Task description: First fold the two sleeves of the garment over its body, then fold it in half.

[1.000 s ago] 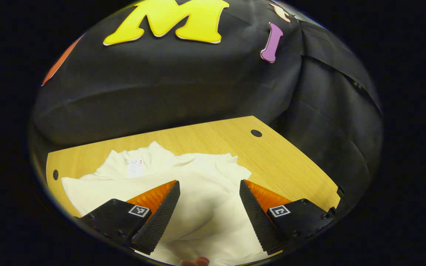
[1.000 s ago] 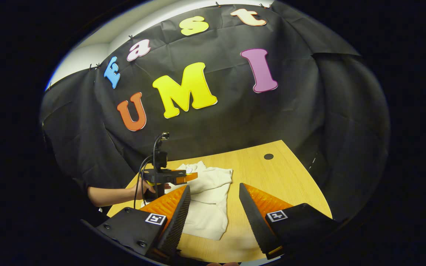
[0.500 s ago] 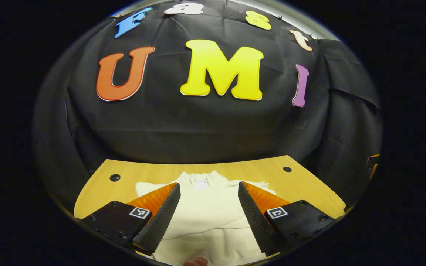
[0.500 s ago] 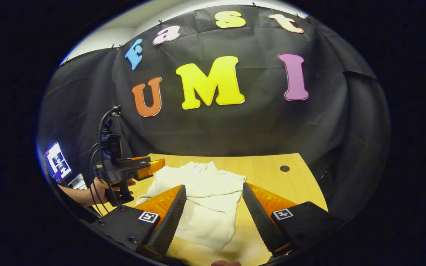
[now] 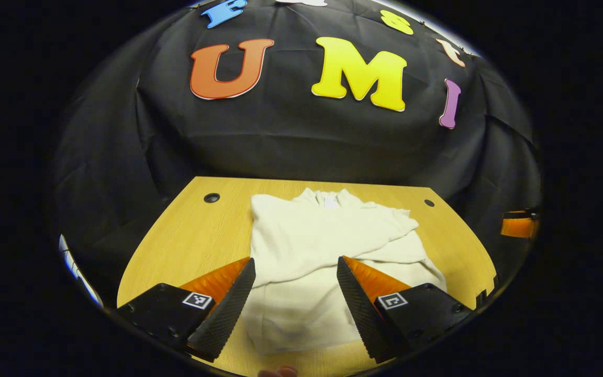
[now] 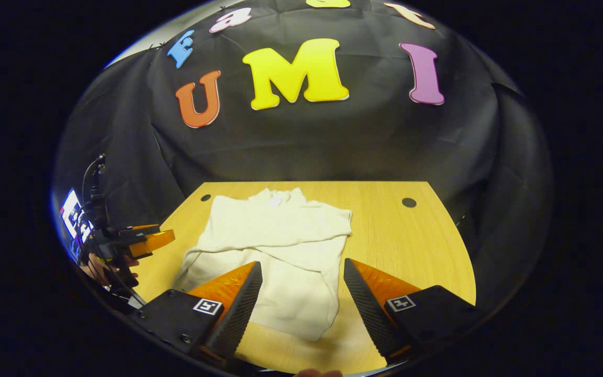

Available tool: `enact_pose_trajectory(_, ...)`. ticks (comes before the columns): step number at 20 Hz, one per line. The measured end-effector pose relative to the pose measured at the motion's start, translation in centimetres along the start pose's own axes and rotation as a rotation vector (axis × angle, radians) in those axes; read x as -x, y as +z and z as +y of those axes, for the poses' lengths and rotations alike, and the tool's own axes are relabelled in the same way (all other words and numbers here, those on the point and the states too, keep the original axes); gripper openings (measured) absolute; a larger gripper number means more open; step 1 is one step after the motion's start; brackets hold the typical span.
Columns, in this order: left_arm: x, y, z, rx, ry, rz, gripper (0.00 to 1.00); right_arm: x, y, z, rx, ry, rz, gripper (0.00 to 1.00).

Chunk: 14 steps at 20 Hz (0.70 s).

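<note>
A cream white garment lies on the wooden table with both sleeves laid across its body and its collar toward the booth wall. In the right gripper view the same garment spreads over the table's middle. My left gripper hangs open above the garment's near hem, nothing between its fingers. My right gripper is open too, above the near right edge of the garment. The left gripper, held by a hand, shows at the far left of the right gripper view, off the table's side.
The table has bare wood to the right of the garment and round holes near its back corners. A lit screen stands at the far left. The tip of the right gripper shows at the right edge.
Both grippers have drawn back and up from the garment, which now lies flat and farther away. The left gripper has swung out toward the table's left side.
</note>
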State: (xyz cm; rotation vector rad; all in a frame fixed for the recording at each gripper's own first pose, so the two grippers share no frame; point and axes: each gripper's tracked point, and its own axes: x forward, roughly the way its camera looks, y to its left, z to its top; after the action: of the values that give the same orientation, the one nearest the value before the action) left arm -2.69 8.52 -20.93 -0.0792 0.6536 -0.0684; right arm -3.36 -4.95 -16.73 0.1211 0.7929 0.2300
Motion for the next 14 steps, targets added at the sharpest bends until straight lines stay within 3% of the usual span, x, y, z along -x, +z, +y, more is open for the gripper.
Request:
enact_pose_trajectory(1,0.4,-1.5,0.6,0.006,0.000,0.029,0.99,-0.2,-1.5,-0.3,-0.014,-0.009,0.034,0.94)
enact_pose_trajectory(4,1.3,-6.5,1.7,0.049,-0.028,0.143,0.99,-0.9,-5.1,-1.8,-0.049,-0.057,0.126,0.98)
enact_pose_trajectory(5,1.4,-8.3,1.9,0.064,-0.049,0.182,0.99,-1.2,-6.3,-2.4,-0.052,-0.079,0.160,0.94)
enact_pose_trajectory(9,2.2,-15.5,4.4,0.112,-0.051,0.346,0.98,-1.9,-10.8,-4.1,-0.089,-0.119,0.265,0.98)
enact_pose_trajectory(12,1.9,-16.9,4.4,0.177,-0.072,0.392,0.94,-2.8,-13.7,-4.9,-0.080,-0.147,0.341,0.94)
enact_pose_trajectory(13,1.4,-17.1,4.0,0.201,-0.076,0.396,1.00,-3.1,-14.6,-4.7,-0.081,-0.152,0.357,0.98)
enact_pose_trajectory(14,1.1,-17.1,3.9,0.226,-0.079,0.401,0.92,-3.4,-15.3,-4.7,-0.080,-0.155,0.375,0.98)
